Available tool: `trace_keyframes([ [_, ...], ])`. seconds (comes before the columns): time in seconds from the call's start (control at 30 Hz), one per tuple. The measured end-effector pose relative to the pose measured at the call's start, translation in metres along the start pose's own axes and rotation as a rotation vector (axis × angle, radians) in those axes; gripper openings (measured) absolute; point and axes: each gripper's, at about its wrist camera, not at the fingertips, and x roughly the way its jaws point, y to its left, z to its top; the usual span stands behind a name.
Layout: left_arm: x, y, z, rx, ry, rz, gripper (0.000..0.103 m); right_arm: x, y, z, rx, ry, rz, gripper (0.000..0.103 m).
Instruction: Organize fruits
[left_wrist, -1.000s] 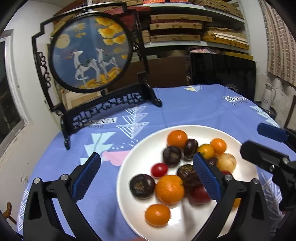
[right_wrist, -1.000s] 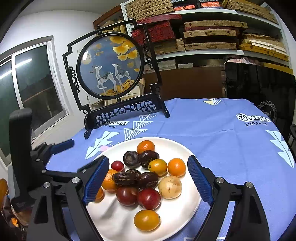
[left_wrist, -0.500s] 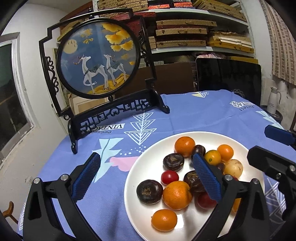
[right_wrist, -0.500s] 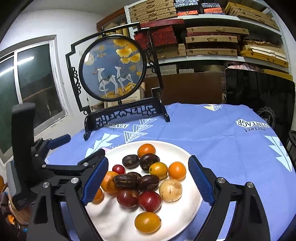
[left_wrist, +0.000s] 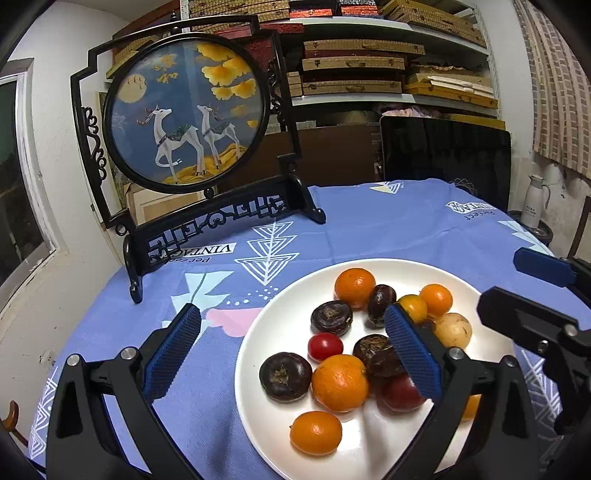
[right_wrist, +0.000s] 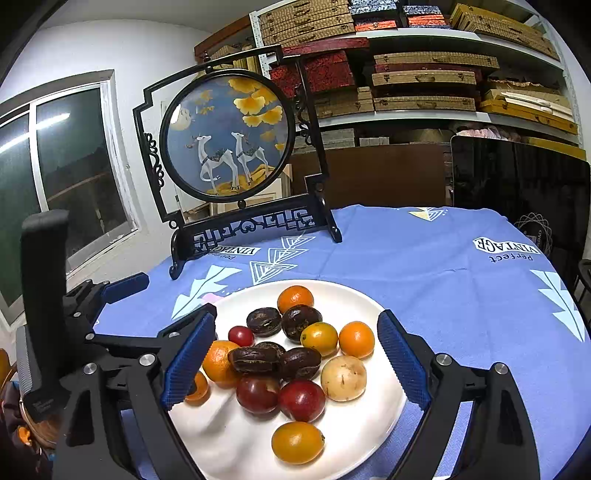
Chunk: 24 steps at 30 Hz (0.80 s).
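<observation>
The left hand-held gripper (left_wrist: 293, 350) hangs with its blue-padded jaws spread wide and nothing between them, its left pad over the cloth and its right pad above the near side of a round white ceramic plate (left_wrist: 280, 310). The right hand-held gripper (right_wrist: 295, 358) is just as wide open and empty — its pads frame the same plate from the other side without touching any fruit.

The fruits sit heaped on the plate: a large orange mandarin (left_wrist: 340, 382) near the front, a small orange kumquat (left_wrist: 315, 432) at the rim, a small red cherry tomato (left_wrist: 325, 346), a dark brown water chestnut (left_wrist: 285, 376) beside it, a pale yellow-brown round fruit (right_wrist: 343, 377) and two dark red plums (right_wrist: 302, 400) touching one another.

The plate rests on a worktop covered by a blue printed tablecloth (right_wrist: 443, 266) with white triangle motifs and the word "VINTAGE". At the far left edge stands a round embroidered deer screen in a black carved wooden frame (left_wrist: 186, 122). Behind it are white wall shelves stacked with flat woven boxes (right_wrist: 424, 79), a dark flat screen panel (left_wrist: 443, 158), and a window (right_wrist: 70, 177) in the left wall.
</observation>
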Motion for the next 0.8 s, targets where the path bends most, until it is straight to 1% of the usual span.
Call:
trace_keyframes([
  [0.1,-0.0026,-0.0013,0.0003,0.005,-0.01,0.004,0.098,0.0,0.0,-0.0004,0.0,-0.002,0.002,0.09],
  [0.43,0.004,-0.0037,-0.0023,0.015,0.025,-0.008,0.098,0.002,0.0017,-0.0009,-0.009,0.01,0.006,0.09],
  [0.6,0.0065,-0.0029,-0.0023,0.009,0.038,0.001,0.098,0.0009,0.0022,-0.0011,-0.012,0.005,0.008,0.091],
  [0.8,0.0027,-0.0024,-0.0009,0.012,0.021,-0.003,0.098,0.0006,0.0011,-0.001,-0.01,0.003,0.008,0.091],
])
